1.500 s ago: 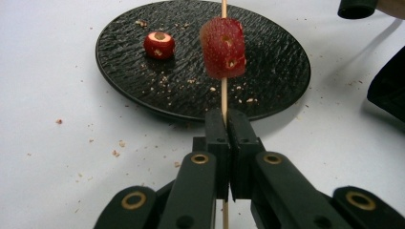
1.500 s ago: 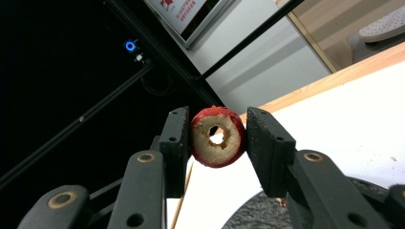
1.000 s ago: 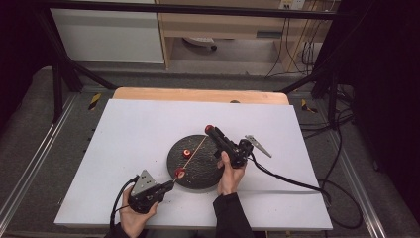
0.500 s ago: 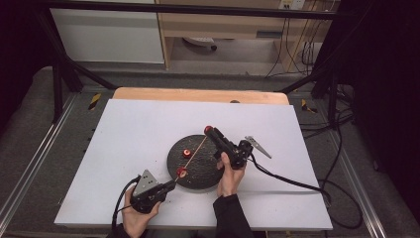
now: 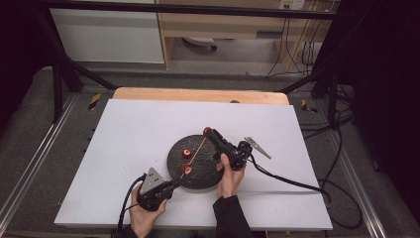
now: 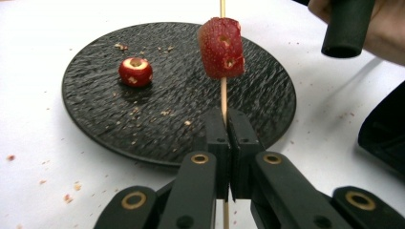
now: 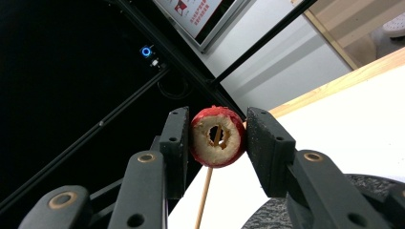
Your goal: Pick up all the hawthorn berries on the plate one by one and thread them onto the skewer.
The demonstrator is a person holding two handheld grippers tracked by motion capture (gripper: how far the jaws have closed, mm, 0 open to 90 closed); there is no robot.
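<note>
Wooden skewer (image 6: 223,98), thin, clamped at its base in the fully closed left gripper (image 6: 228,125); one cored red fruit (image 6: 220,46) threaded on it. Right gripper (image 7: 217,138) pinches a second hollow fruit (image 7: 218,136) at the tip. Another lies on the ridged black plate (image 6: 95,119).

Left hand-held gripper (image 5: 174,184) jaws clamped together, right hand-held gripper (image 5: 208,132) jaws closed, raised
</note>
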